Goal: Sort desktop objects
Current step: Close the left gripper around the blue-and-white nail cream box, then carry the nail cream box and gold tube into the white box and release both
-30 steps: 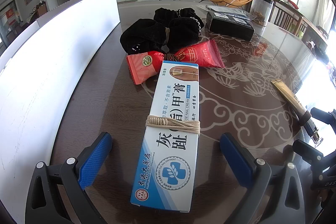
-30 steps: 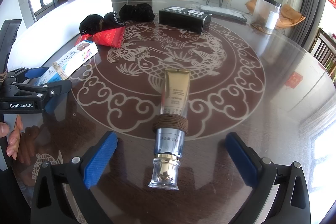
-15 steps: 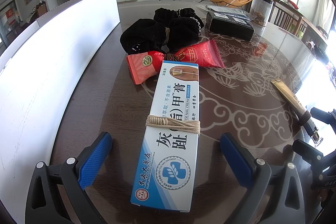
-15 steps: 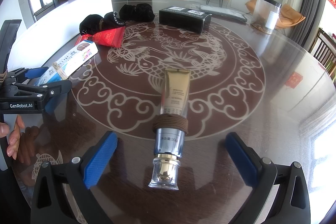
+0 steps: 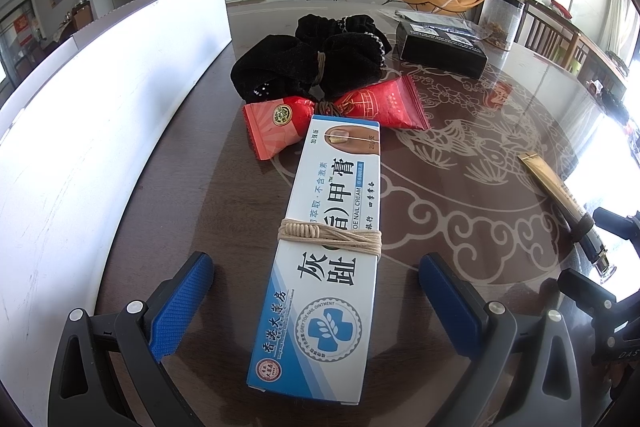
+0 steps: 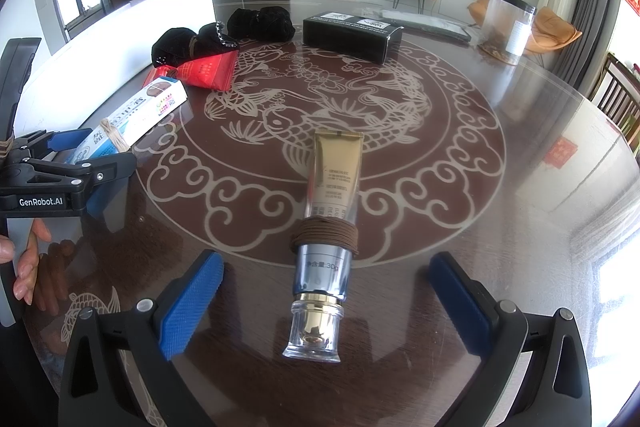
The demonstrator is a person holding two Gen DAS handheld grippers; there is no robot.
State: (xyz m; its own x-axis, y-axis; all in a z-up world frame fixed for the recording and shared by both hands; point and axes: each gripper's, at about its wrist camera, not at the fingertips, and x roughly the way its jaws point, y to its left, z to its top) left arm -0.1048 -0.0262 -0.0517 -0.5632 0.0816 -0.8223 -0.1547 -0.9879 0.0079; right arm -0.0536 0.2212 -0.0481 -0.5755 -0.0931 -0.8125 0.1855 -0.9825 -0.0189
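A white and blue ointment box [image 5: 324, 259], bound with tan cord, lies flat between the spread fingers of my left gripper [image 5: 320, 303], which is open and not touching it. Beyond the box sit a red packet [image 5: 332, 111] and black velvet pouches [image 5: 308, 63]. In the right wrist view a gold tube [image 6: 326, 227] with a clear cap and a brown cord round it lies between the fingers of my right gripper [image 6: 326, 301], also open and clear of it. The same box [image 6: 132, 119] shows at the left there, by the other gripper.
A long white board [image 5: 92, 115] stands along the table's left side. A black box [image 6: 350, 35] and a clear jar [image 6: 510, 27] stand at the far side of the glass-topped patterned table [image 6: 420, 147]. A hand [image 6: 24, 267] holds the left tool.
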